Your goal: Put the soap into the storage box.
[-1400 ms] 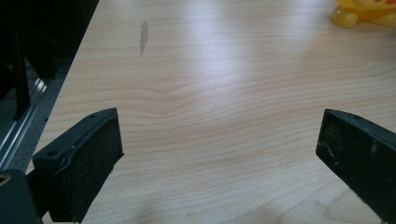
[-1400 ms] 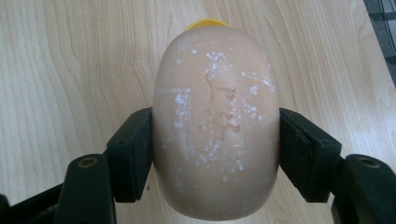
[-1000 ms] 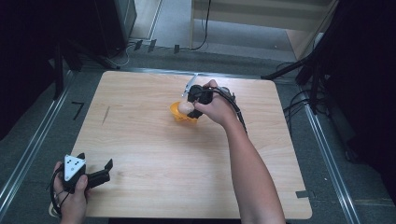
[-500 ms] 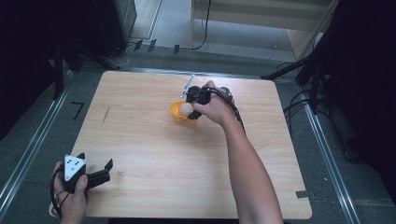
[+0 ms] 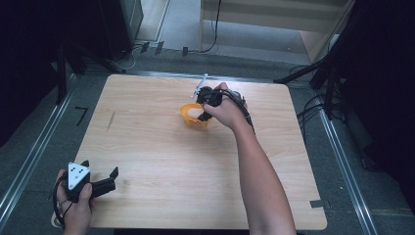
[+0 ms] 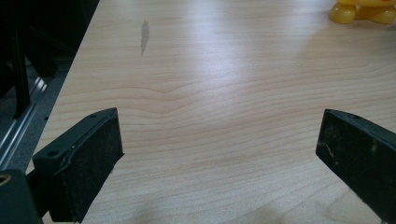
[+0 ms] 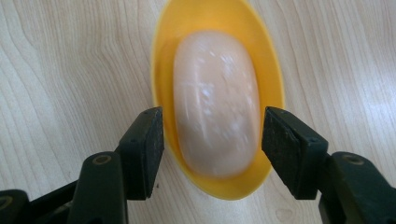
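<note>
- Directly beneath my right gripper [image 7: 212,149], its jaws parted, a pale oval soap bar [image 7: 215,102] in a yellow plastic dish [image 7: 161,60] lies lengthwise between them.
- Meanwhile my left gripper [image 6: 219,158] gapes wide, empty, well apart.

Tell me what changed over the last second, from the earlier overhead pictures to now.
Hardly anything. The right gripper stays over the yellow dish, its jaws open either side of the pale oval piece. The left gripper stays open at the table's near left corner.
</note>
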Demonstrator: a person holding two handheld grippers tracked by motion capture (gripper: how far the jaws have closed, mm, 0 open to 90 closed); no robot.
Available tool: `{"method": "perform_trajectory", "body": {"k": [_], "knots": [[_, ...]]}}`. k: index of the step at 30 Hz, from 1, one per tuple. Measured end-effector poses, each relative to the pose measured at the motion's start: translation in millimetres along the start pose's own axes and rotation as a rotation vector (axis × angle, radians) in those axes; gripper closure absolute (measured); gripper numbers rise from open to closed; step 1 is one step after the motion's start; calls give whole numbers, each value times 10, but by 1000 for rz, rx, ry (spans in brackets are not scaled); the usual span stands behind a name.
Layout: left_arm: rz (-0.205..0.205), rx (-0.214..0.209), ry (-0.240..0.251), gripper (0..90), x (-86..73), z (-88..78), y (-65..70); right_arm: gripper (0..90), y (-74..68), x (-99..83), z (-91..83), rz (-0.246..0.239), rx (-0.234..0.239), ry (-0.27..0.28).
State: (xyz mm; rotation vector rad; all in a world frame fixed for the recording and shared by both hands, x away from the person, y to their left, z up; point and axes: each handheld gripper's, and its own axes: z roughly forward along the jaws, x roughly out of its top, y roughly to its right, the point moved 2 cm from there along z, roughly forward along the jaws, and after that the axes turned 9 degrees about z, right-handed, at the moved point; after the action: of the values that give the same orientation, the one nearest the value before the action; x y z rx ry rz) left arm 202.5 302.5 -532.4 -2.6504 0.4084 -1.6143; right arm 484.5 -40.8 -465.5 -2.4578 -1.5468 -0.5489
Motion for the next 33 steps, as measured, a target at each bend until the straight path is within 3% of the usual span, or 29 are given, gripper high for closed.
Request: {"method": "perform_trajectory", "body": {"k": [3, 17, 30, 33], "knots": [[-1, -2, 3, 7, -1, 0, -1, 383, -2, -19, 24, 2, -8, -20], [1, 0, 1, 7, 0, 0, 2, 359, -56, -62, -67, -9, -2, 43], [2, 4, -5, 7, 1, 2, 1, 316, -97, -445, -209, 69, 8, 188], [5, 4, -6, 7, 1, 3, 3, 305, -122, -544, -203, 81, 0, 197]]}}
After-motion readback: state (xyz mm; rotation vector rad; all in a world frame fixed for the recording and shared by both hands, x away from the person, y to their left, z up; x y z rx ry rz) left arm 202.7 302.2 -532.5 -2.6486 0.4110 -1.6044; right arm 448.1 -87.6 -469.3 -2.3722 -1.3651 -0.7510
